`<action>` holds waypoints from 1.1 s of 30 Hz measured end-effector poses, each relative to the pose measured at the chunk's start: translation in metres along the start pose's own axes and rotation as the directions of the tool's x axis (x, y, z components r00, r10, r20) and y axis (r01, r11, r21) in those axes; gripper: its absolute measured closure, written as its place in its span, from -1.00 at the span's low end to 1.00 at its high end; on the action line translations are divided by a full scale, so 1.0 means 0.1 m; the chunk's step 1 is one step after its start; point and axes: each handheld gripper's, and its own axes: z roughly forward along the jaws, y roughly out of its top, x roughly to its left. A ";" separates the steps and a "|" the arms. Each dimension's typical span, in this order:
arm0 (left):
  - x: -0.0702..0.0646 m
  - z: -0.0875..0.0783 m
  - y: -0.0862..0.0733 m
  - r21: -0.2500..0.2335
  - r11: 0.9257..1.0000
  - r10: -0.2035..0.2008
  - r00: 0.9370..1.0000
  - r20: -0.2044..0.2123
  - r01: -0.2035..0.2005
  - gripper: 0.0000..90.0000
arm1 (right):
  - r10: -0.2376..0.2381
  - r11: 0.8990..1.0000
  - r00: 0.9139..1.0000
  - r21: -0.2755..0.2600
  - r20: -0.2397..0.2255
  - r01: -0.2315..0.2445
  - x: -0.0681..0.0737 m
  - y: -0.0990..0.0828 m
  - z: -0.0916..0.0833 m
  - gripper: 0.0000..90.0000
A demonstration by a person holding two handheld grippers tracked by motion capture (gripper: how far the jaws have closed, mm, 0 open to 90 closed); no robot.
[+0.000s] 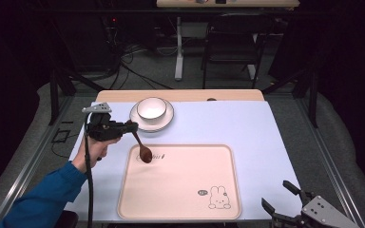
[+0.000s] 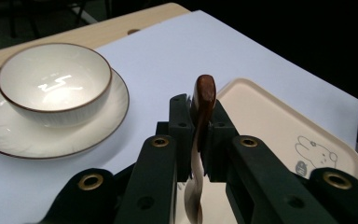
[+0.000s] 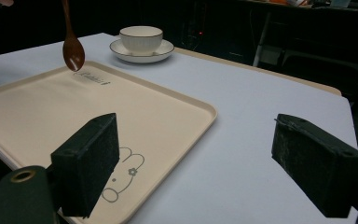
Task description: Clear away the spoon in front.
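The left hand-held gripper [image 1: 132, 127] hung over the left side of the worktop [image 1: 247, 128], its jaws closed tight on the handle of a brown wooden spoon [image 1: 141, 147]. From the high view, the spoon slanted down and to the right, and its bowl lay over the far left corner of the cream tray [image 1: 180, 199], above a small printed mark; whether it touched the tray could not be told from there. The right gripper view gave the side angle: the spoon's bowl [image 3: 73, 49] hung just over the tray's far rim [image 3: 205, 108], close to it. The left gripper view looked along the jaws themselves and showed the pads pressed on either side of the spoon's handle [image 2: 203, 100], the handle end poking out beyond them.

A white bowl [image 1: 151, 108] with a dark rim sat on a white saucer [image 1: 164, 124] at the far edge of the worktop, just beyond the left hand-held gripper. The left gripper view showed the bowl [image 2: 53, 81] to be empty inside.

The right hand-held gripper [image 1: 281, 194] rested at the near right corner, well apart from the spoon. Its own view showed the two pads standing wide apart with nothing between them, aimed across the tray's rabbit drawing [image 3: 121, 179]. A blue sleeve [image 1: 47, 194] led to the left hand.
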 end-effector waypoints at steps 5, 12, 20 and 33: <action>-0.03 0.03 -0.05 0.026 1.000 -0.001 1.000 0.026 0.000 0.87 | 0.000 1.000 1.000 0.000 0.000 0.000 0.00 0.00 0.00 -0.68; -0.04 0.07 -0.13 0.064 0.998 -0.011 0.998 0.059 0.007 0.87 | -0.001 1.000 1.000 0.000 0.000 0.001 0.00 0.00 0.00 -0.68; -0.06 0.16 -0.22 0.127 0.992 -0.025 0.995 0.098 0.013 0.87 | 0.002 1.000 1.000 0.001 -0.001 -0.002 0.00 0.00 0.00 -0.68; 0.06 0.25 -0.25 0.136 0.987 -0.098 0.992 0.074 0.087 0.84 | 0.003 1.000 1.000 0.002 0.000 -0.003 0.00 0.00 0.00 -0.68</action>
